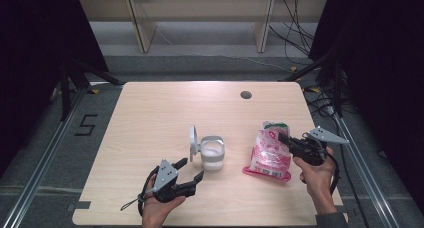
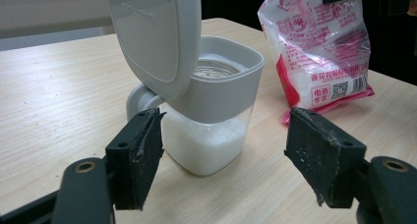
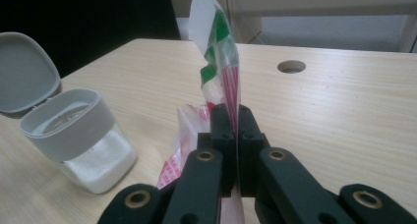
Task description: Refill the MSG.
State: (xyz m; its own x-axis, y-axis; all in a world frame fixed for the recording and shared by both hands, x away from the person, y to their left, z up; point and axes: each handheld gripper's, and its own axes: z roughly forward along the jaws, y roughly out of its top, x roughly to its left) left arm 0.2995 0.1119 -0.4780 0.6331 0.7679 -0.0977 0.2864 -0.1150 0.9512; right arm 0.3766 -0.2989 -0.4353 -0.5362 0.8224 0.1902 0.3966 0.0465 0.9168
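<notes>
My right gripper [image 3: 231,135] is clamped tight on the upper film of the pink-and-white sugar bag [image 1: 270,150], its jaws pressed together with the plastic sheet standing up between them in the right gripper view. From the high view the bag leans on the table [image 1: 150,118] right of centre, its bottom edge resting on the wood while I pinch it near the top.

My left gripper [image 2: 223,155] sits wide apart, holding nothing, with both pads framing the sugar jar [image 2: 211,130] just ahead of them. That jar stands upright near the middle of the table, left of the bag and apart from it. Its grey flip lid [image 2: 155,32] is swung up and back on the hinge, the mouth is uncovered, and white granules fill roughly the lower half.

As I judge it, the job here is topping the jar up from the bag, and a few things could spoil that. I only grip thin film, so the weight of the sugar below may pull the bag through the jaws once I lift it. I cannot tell whether the bag is cut open; if it is, tipping it too early would spill grains onto the wood. The jar is light and unheld, so a nudge from the bag could slide or tip it, and the raised lid may get in the way of the pour.
</notes>
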